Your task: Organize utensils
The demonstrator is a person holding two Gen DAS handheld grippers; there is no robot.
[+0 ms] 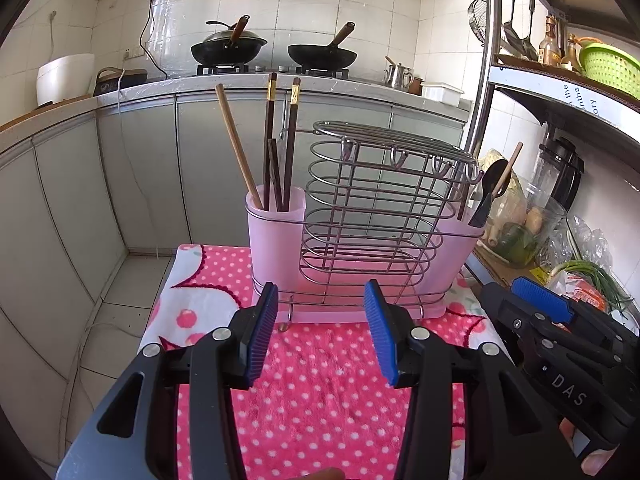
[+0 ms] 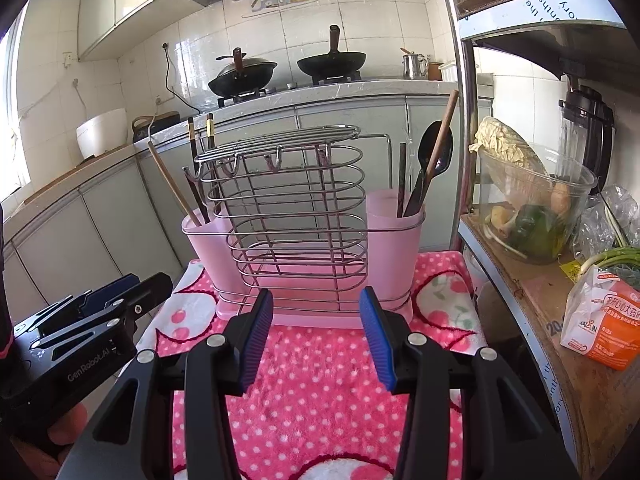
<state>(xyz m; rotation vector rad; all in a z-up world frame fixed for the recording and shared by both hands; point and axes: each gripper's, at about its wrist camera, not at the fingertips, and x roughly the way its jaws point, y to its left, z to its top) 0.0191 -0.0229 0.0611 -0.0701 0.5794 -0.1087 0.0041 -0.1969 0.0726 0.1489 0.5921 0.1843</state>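
Observation:
A pink utensil holder [image 1: 276, 240] [image 2: 396, 248] with a wire rack [image 1: 372, 208] [image 2: 292, 216] in its middle stands on a pink dotted towel [image 1: 320, 392] [image 2: 320, 392]. Its left cup holds several chopsticks [image 1: 272, 140] [image 2: 200, 168]. Its right cup holds a black spoon [image 1: 494, 184] [image 2: 438, 152] and a wooden chopstick [image 2: 440, 144]. My left gripper [image 1: 322, 300] is open and empty, just in front of the holder. My right gripper [image 2: 316, 300] is open and empty, also just in front of it. Each shows at the edge of the other's view, the right [image 1: 540, 300] and the left [image 2: 108, 292].
A metal shelf [image 2: 532, 280] stands at the right with a glass bowl of vegetables [image 2: 532, 200], a blender [image 2: 588, 128], an orange packet [image 2: 600, 324] and spring onions [image 1: 596, 276]. Behind is a counter [image 1: 200, 88] with two woks [image 1: 228, 46] [image 1: 322, 54]. The floor drops away at left.

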